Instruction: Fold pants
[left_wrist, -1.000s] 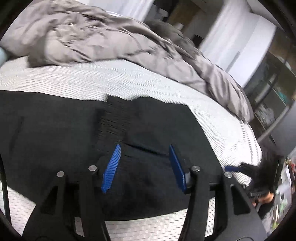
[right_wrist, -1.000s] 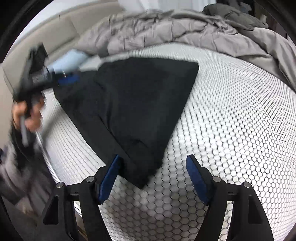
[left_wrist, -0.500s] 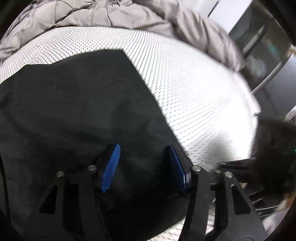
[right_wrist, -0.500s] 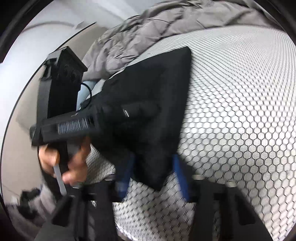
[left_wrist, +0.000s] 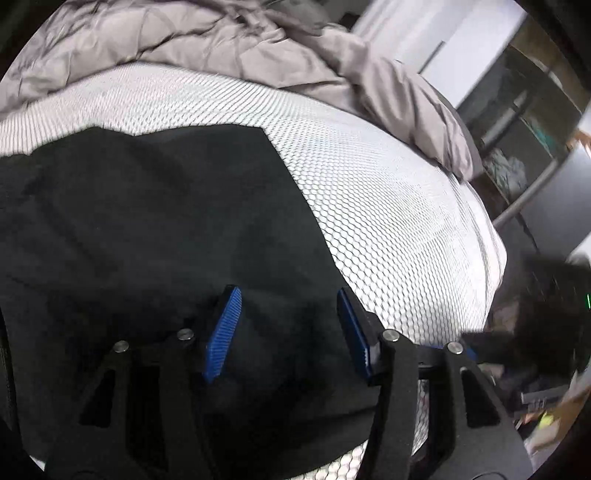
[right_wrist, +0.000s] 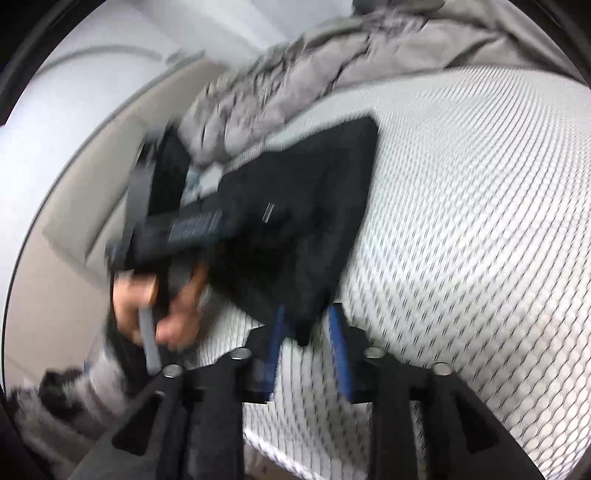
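The black pants (left_wrist: 147, 229) lie spread on the white honeycomb-patterned bed (left_wrist: 388, 192). My left gripper (left_wrist: 288, 325) hovers open just over the pants' near right part, blue pads apart with fabric below them. In the right wrist view the pants (right_wrist: 314, 206) run back from my right gripper (right_wrist: 306, 339), whose blue pads stand close on either side of the near corner of the fabric. The image is blurred, so contact is unclear. The left gripper body and the hand holding it (right_wrist: 184, 236) show over the pants at left.
A rumpled grey duvet (left_wrist: 221, 44) lies along the far side of the bed, also seen in the right wrist view (right_wrist: 332, 66). The bed's right edge (left_wrist: 495, 258) drops to dark shelving (left_wrist: 524, 140). A beige headboard (right_wrist: 66, 221) stands at left.
The right gripper has narrowed from wide open to nearly closed around the pants' corner. The left gripper moved in low over the pants and stays open.
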